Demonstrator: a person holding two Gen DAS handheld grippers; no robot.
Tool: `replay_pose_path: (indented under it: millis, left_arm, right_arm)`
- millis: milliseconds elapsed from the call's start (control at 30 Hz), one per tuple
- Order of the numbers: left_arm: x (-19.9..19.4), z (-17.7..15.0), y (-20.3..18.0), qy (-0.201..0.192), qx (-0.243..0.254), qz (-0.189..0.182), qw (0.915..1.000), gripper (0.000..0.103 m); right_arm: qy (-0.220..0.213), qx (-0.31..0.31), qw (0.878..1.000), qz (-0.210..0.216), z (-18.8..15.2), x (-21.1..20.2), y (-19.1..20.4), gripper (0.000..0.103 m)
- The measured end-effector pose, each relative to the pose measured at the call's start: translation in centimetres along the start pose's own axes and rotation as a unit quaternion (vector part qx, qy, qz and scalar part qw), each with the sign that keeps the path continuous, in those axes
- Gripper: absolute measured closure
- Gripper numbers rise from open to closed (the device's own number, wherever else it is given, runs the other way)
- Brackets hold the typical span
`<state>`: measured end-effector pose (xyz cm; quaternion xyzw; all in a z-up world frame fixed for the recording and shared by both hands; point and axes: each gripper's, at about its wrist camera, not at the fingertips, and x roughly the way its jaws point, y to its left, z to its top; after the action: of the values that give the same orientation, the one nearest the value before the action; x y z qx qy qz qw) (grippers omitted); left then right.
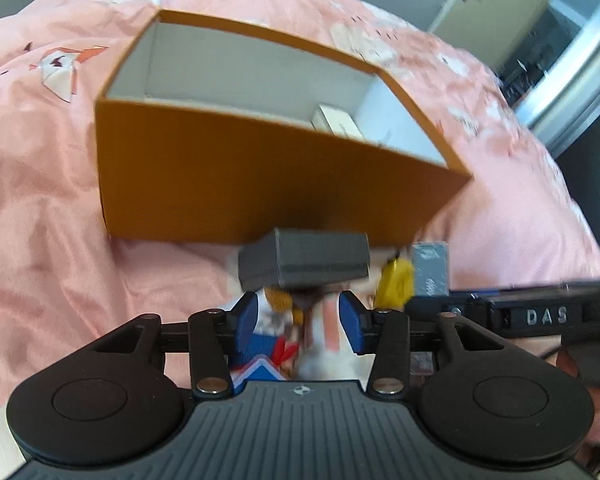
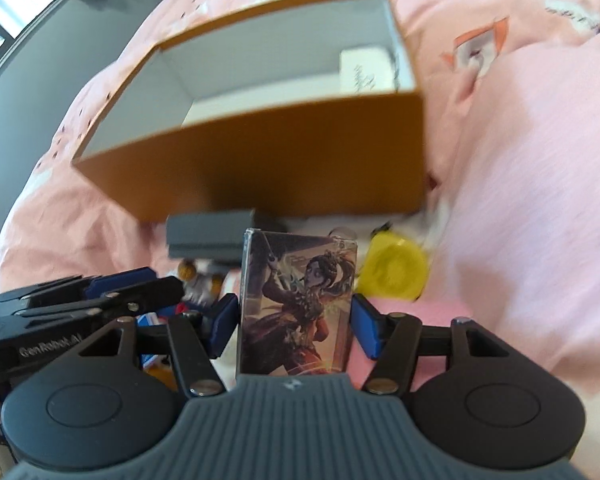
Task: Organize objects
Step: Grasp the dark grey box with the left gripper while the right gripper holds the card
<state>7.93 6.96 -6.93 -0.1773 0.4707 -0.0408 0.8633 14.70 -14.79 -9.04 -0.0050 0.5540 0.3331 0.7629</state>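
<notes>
Hovering over the pink bedspread [image 1: 40,200], your two grippers sit side by side before the near wall of the orange box [image 1: 260,176], which stands open-topped with a pale packet [image 2: 366,70] in its far right corner.

Right gripper [image 2: 294,328]: jaws part-open, blue pads flanking the illustrated card box [image 2: 298,304]. Narrow gaps show on both sides, so I judge it bracketed rather than clamped. The card box stands upright, long axis running from the gripper body toward the orange box, directly in line with the jaws.

Left gripper [image 1: 298,320]: jaws part-open over a small plush toy [image 1: 280,332] lying between the pads; contact cannot be confirmed through the blur. A grey block [image 1: 304,260] lies just past the fingertips, touching or nearly touching the orange wall.

A yellow round case [image 2: 394,270] rests on the bedspread right of the card box.

Judgement: the right hand is better placed; closing on the card box, then lifting over the near wall, looks like the coming move.
</notes>
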Motion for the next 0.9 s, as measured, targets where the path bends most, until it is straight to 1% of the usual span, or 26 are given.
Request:
replay_pose_path:
  millis: [33, 67, 133, 233, 367, 467, 533, 633, 700, 767, 900]
  left_arm:
    - [0.0, 0.4, 0.1, -0.004, -0.012, 0.001, 0.9999, 0.044]
    - [0.1, 0.8, 0.2, -0.006, -0.028, -0.001, 0.9996, 0.042]
    - [0.4, 1.7, 0.8, -0.001, -0.068, -0.008, 0.9976, 0.042]
    - [1.2, 2.7, 2.0, 0.01, -0.141, -0.01, 0.99, 0.04]
    - [2.3, 3.5, 2.8, 0.016, -0.202, -0.021, 0.9791, 0.04]
    - [3.2, 3.9, 3.4, 0.019, -0.229, -0.012, 0.9732, 0.04]
    - [3.9, 4.1, 4.0, 0.027, -0.251, -0.006, 0.9676, 0.04]
    - [5.1, 4.0, 4.7, 0.053, -0.275, -0.013, 0.9598, 0.04]
    - [6.0, 3.7, 5.0, 0.075, -0.281, -0.018, 0.9565, 0.04]
    - [6.4, 3.3, 5.1, 0.083, -0.291, -0.028, 0.9525, 0.033]
    - [6.7, 2.5, 5.2, 0.09, -0.302, -0.044, 0.9482, 0.028]
  right_arm:
    - [-0.006, 0.004, 1.0, 0.0, 0.3, -0.5, -0.3, 0.04]
    - [-0.01, 0.006, 1.0, -0.001, 0.5, -0.6, -0.5, 0.04]
    - [-0.016, 0.01, 1.0, -0.004, 0.8, -0.7, -0.8, 0.04]
    - [-0.024, 0.01, 1.0, -0.007, 1.1, -0.6, -0.9, 0.04]
    - [-0.03, 0.006, 1.0, -0.008, 1.6, -0.1, -0.8, 0.04]
    - [-0.033, 0.015, 0.999, -0.004, 2.0, 0.4, -1.0, 0.04]
    - [-0.035, 0.02, 0.999, -0.001, 2.3, 0.7, -1.3, 0.04]
    - [-0.036, 0.02, 0.999, 0.003, 2.6, 1.1, -1.3, 0.04]
    - [-0.033, 0.019, 0.999, 0.006, 2.6, 1.4, -1.3, 0.04]
    - [-0.03, 0.015, 0.999, 0.009, 2.5, 1.6, -1.3, 0.04]
    - [-0.022, 0.009, 1.0, 0.014, 2.3, 2.0, -1.2, 0.04]
